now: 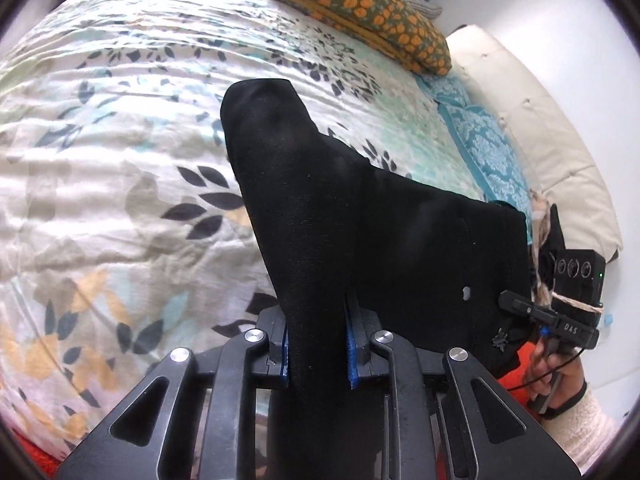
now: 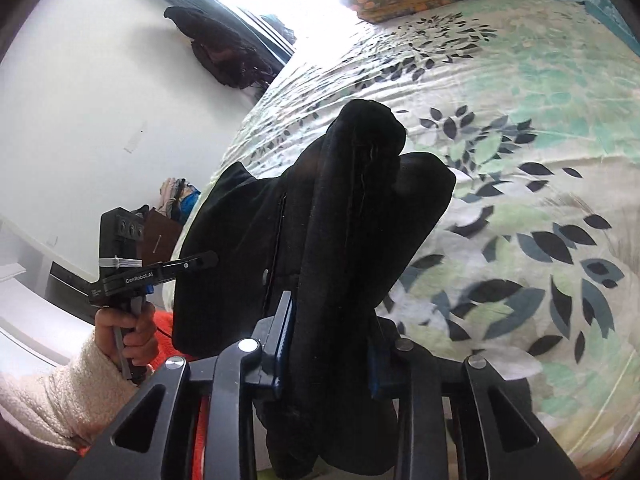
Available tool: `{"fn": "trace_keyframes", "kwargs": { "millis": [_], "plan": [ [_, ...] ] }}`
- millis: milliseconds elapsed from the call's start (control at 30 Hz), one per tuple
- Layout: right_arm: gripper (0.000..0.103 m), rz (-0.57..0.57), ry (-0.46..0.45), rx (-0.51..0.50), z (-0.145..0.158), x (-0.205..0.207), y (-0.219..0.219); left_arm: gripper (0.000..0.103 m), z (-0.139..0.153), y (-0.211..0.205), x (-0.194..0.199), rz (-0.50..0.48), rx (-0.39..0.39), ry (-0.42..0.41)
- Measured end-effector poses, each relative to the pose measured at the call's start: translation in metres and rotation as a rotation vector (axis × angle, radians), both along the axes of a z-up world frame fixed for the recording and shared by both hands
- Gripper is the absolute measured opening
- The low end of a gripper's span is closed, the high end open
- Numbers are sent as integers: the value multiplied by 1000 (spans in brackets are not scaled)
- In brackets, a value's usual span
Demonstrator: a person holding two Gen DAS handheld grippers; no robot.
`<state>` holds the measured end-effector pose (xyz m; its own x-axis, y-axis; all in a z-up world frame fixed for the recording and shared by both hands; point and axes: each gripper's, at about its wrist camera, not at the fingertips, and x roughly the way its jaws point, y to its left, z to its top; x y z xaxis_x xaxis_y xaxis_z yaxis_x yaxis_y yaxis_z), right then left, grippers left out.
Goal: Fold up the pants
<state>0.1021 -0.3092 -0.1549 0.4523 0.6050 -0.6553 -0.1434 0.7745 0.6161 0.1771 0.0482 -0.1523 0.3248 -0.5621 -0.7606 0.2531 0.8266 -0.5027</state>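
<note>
- Left gripper [image 1: 318,336]: we see its blue-padded fingers [image 1: 352,354] pinching a bunched fold of the black fabric pants [image 1: 360,216], which hang lifted above the bed.
- Right gripper [image 2: 330,350]: we find it clamped on another thick gather of the same pants [image 2: 360,216], at the near edge of the bed.
- Between both grippers, the pants stretch across, over the white quilt with dark leaf print [image 1: 120,152].
- At the far side, we note an orange-flowered green folded blanket [image 1: 356,12] lying on the quilt.
</note>
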Motion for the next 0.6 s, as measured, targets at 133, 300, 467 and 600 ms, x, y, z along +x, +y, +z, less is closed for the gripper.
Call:
{"fn": "trace_keyframes", "kwargs": {
  "millis": [133, 300, 467, 600],
  "plan": [
    [30, 21, -1, 22, -3, 23, 31, 19, -1, 28, 12, 53, 47, -1],
    [41, -4, 75, 14, -48, 55, 65, 48, -54, 33, 34, 85, 332, 0],
    [103, -158, 86, -243, -54, 43, 58, 82, -18, 36, -4, 161, 464, -153],
    [103, -197, -19, -347, 3, 10, 36, 83, 40, 18, -46, 148, 543, -304]
  ]
}}
